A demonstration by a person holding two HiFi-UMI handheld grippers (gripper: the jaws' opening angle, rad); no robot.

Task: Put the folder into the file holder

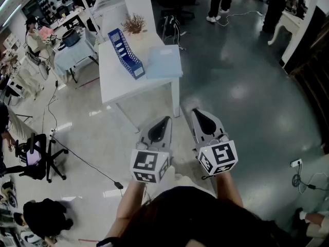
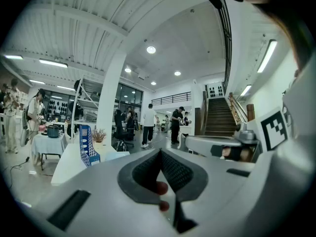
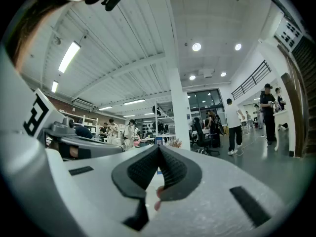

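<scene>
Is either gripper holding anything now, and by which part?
Nothing is held. The left gripper and right gripper are both shut and empty; the folder lies on the table.

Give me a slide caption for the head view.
Left gripper and right gripper, both shut, face a white table with a blue file holder and pale folder.

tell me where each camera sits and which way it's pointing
Head view: on the person's head, steeply down at the white table with blue file holder and folder; shows forearms, left gripper, right gripper.
Left gripper view: on the left gripper, along its shut jaws toward the white table and blue file holder; right gripper at right edge.
Right gripper view: on the right gripper, along its shut jaws into the hall; left gripper at left edge.
Shared: both gripper views show the white pillar.
</scene>
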